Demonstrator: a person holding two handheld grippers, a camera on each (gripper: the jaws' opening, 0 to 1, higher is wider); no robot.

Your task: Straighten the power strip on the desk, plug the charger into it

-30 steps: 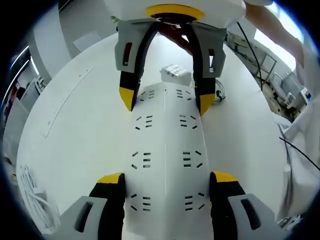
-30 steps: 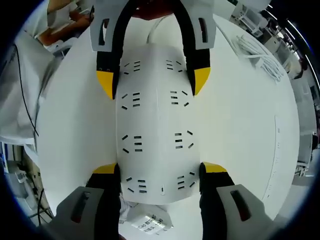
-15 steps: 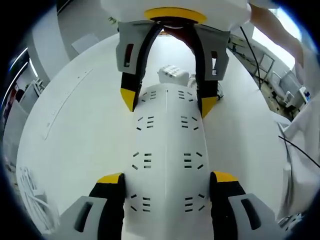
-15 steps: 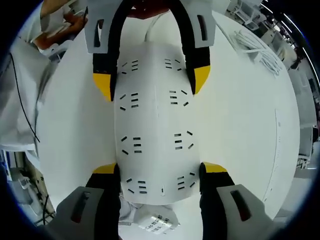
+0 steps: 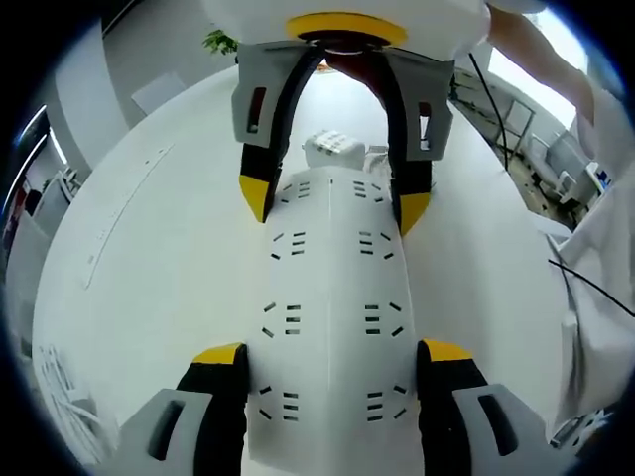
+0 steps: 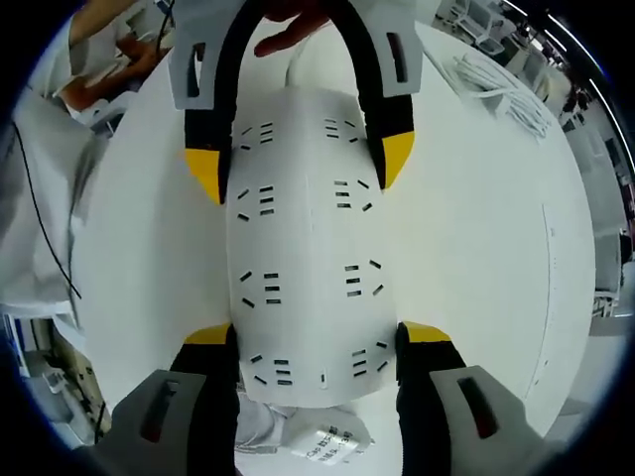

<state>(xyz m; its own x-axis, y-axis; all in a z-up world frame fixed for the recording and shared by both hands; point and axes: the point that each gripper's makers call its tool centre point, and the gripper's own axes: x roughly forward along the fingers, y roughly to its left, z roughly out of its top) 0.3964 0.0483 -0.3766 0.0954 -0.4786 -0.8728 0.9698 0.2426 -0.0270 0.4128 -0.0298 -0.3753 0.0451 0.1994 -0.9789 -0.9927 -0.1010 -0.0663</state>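
Left gripper (image 5: pixel 332 355), 6 o'clock of left gripper view: yellow-tipped fingers (image 5: pixel 220 355) closed against the two long sides of the power strip (image 5: pixel 330 317), near end.

Power strip, centre of both views: white, two columns of sockets, flat on the bench (image 5: pixel 149 258), running 6 to 12 o'clock. Held at both ends.

Right gripper (image 5: pixel 332 198), 12 o'clock of left gripper view: fingers clamped on the strip's far end, one to each long side. Same gripper (image 6: pixel 317 332) at 6 o'clock of right gripper view, fingers (image 6: pixel 210 334) tight against the strip's edges; left gripper (image 6: pixel 300 169) opposite, at 12 o'clock.

Charger (image 5: pixel 332 147), just beyond the strip's far end at 12 o'clock in left gripper view: white block, lying on the bench, not plugged in. Seen again (image 6: pixel 322 444) at 6 o'clock of right gripper view, between the fingers, close to the strip's end; contact not determinable.

Coiled white cable (image 6: pixel 501 89), 1 o'clock of right gripper view, well apart from the strip.

Hazards, judged:
- Uneven push between the two grips: strip twisting or skidding on the smooth bench, ending askew.
- Strip end sweeping into the charger: charger knocked aside or turned prongs-down, harder to pick up.
- Strip's own cord at the left gripper's end dragging: alignment pulled off on release.
- Release of both grips before plugging: strip sliding under insertion force.
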